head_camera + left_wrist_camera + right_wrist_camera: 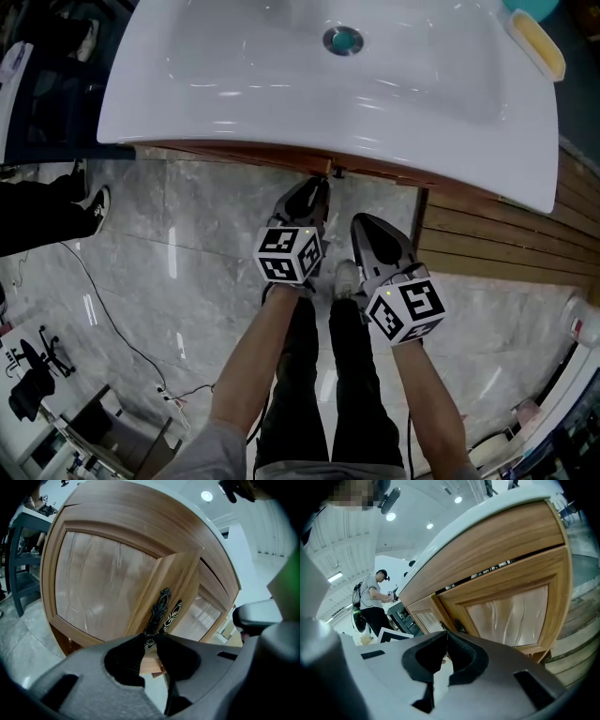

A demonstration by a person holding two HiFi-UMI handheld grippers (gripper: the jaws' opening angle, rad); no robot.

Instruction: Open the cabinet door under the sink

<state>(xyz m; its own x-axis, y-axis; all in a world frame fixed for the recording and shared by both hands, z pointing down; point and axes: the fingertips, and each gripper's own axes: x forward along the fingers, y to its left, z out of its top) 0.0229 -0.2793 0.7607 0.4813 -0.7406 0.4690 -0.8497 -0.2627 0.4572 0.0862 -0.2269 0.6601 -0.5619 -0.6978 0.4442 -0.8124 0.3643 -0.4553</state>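
Note:
A wooden cabinet stands under the white sink (187,112). In the left gripper view its left door (103,588) and right door (208,609) meet at two ornate black handles (159,611). My left gripper (150,638) is shut on the lower end of the left door's handle, and that door's edge stands slightly proud of the other. In the head view the left gripper (314,189) reaches under the sink's front edge. My right gripper (367,227) hangs just beside it, short of the cabinet. Its jaws (446,633) are shut with nothing in them, and the right door (511,611) lies ahead.
Grey marble floor lies under the holder's legs. A slatted wooden platform (506,244) runs along the right. A yellow soap bar (537,42) sits on the sink's corner. A cable (103,300) trails at the left. A person (375,602) stands far behind.

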